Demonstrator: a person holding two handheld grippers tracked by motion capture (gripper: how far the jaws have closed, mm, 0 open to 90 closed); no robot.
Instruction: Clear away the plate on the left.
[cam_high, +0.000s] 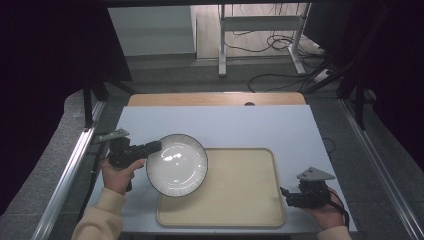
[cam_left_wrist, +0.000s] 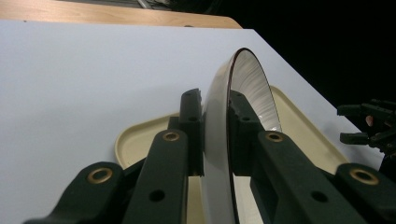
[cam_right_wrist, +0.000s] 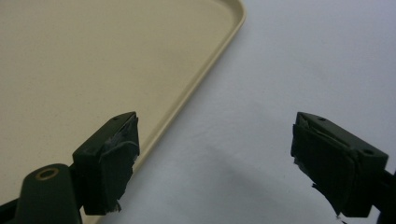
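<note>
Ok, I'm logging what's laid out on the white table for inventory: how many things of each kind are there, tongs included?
Plates: 1, a white plate with a dark rim, clamped at its edge by the left tongs
Trays: 1, a beige tray
Tongs: 2, the left tongs and the right tongs, open
Total: 4

Light falls from above onto the pale tabletop (cam_high: 225, 125), which shows bright and even, while both sides of the high view sink into near black. The plate (cam_high: 176, 164) carries small white glare spots near its middle. In the left gripper view the tool arms at the bottom edge are soft; in the right gripper view a faint shadow lies on the tabletop between the jaws
</note>
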